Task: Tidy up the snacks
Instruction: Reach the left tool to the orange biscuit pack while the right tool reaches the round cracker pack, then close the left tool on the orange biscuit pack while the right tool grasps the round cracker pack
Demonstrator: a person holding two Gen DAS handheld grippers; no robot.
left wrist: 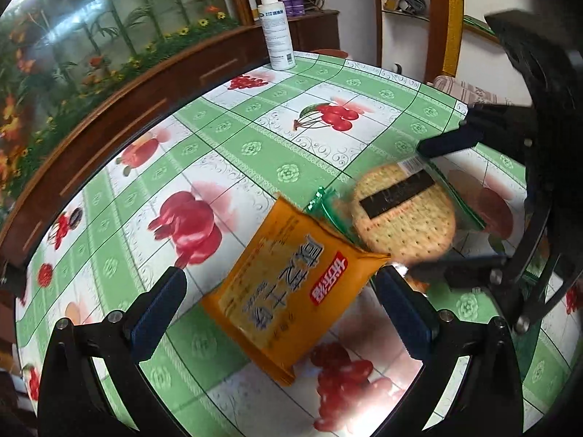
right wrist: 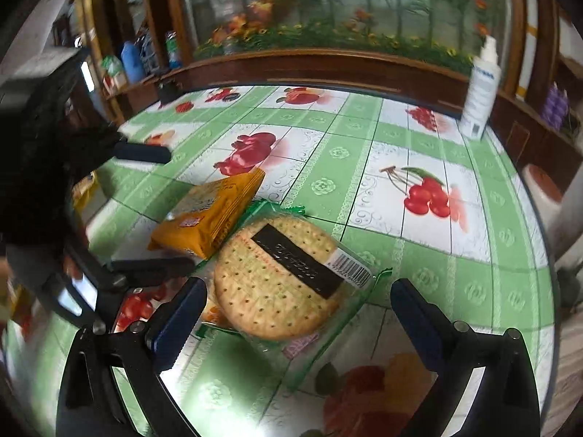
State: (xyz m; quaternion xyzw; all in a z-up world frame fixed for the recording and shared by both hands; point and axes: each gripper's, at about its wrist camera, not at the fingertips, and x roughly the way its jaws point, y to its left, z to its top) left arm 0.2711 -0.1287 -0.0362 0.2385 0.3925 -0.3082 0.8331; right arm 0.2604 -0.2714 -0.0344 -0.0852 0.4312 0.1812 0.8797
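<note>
An orange snack packet (left wrist: 291, 291) lies on the fruit-print tablecloth (left wrist: 233, 138), between the open fingers of my left gripper (left wrist: 280, 313). Next to it, touching its far corner, lies a clear green-edged pack of round crackers (left wrist: 404, 215) with a black label. My right gripper (left wrist: 433, 207) shows at the right of the left wrist view, open around the cracker pack. In the right wrist view the cracker pack (right wrist: 280, 280) lies between the open fingers of my right gripper (right wrist: 295, 320), the orange packet (right wrist: 215, 211) sits behind it, and my left gripper (right wrist: 156, 211) is open at the left.
A white spray bottle (left wrist: 275, 29) stands at the table's far edge; it also shows in the right wrist view (right wrist: 479, 91). A dark wooden cabinet (left wrist: 120, 109) with a floral glass panel runs along the far side. Bottles stand on shelves (right wrist: 135, 58).
</note>
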